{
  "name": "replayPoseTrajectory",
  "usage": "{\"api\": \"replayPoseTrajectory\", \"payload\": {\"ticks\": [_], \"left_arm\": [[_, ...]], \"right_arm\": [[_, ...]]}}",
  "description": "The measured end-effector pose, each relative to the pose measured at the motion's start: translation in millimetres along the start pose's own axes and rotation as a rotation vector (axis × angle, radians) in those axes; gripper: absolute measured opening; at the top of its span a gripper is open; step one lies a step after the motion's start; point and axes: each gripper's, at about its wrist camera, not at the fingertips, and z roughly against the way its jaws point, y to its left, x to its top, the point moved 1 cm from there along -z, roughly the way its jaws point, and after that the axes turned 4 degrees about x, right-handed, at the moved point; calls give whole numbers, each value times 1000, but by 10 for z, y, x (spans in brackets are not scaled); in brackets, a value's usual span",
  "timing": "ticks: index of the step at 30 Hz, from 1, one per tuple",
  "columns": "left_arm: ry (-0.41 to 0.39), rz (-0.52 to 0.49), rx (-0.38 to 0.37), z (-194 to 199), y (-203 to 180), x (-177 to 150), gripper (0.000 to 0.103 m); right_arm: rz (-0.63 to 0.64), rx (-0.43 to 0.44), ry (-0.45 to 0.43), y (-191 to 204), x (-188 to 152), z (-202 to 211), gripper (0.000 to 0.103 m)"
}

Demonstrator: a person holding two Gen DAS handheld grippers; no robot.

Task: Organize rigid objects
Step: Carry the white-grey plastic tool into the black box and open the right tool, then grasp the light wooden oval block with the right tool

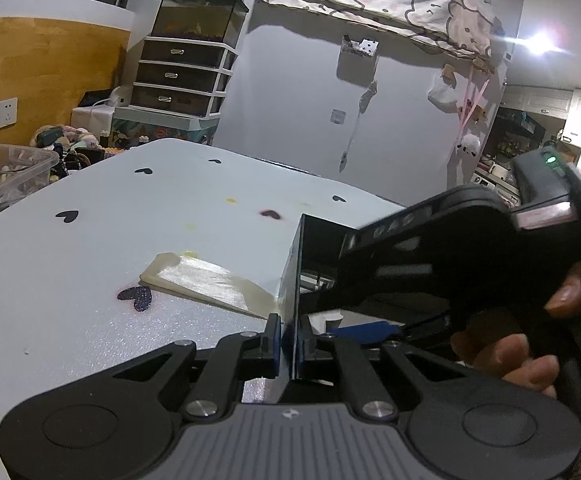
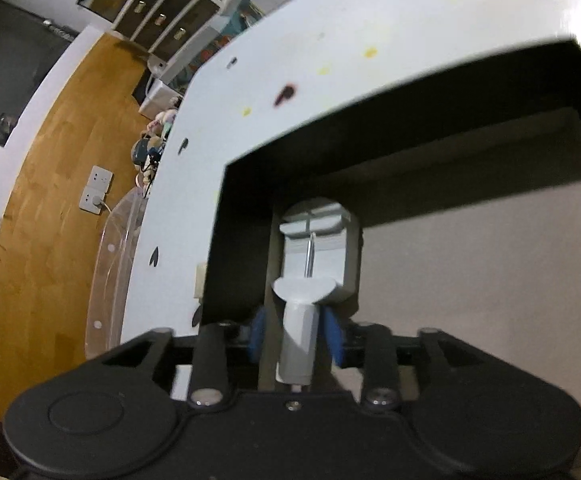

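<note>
Two grippers (image 1: 289, 346) (image 2: 296, 334) at box wall (image 1: 292, 280)

Left gripper (image 1: 289, 354): black linkage arms with silver pivot screws, blue pads, grey ribbed housing bearing a small white emblem. Right gripper (image 2: 296, 334): same black arms, silver screws, blue pads. In the left wrist view, at 3 o'clock, its black body shows a green indicator light.
</note>
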Motion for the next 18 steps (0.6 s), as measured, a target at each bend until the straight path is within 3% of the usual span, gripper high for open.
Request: {"api": "replayPoseTrajectory", "payload": {"ticks": [2,7,13,18], "left_arm": [[4,-2,1,-4,-5,9,8],[4,-9,8,-4,-17,47,8],[-7,-47,18,14,-87,119,7],[1,-47,26,0,-107,144,6]], "right_arm": [[30,17,-17,-16,8,96,52],[165,53,-80,25,-40,465,57],[346,77,-234,-78,-118,1068,59],[471,28,-363,-310,-247,1552,59]]}}
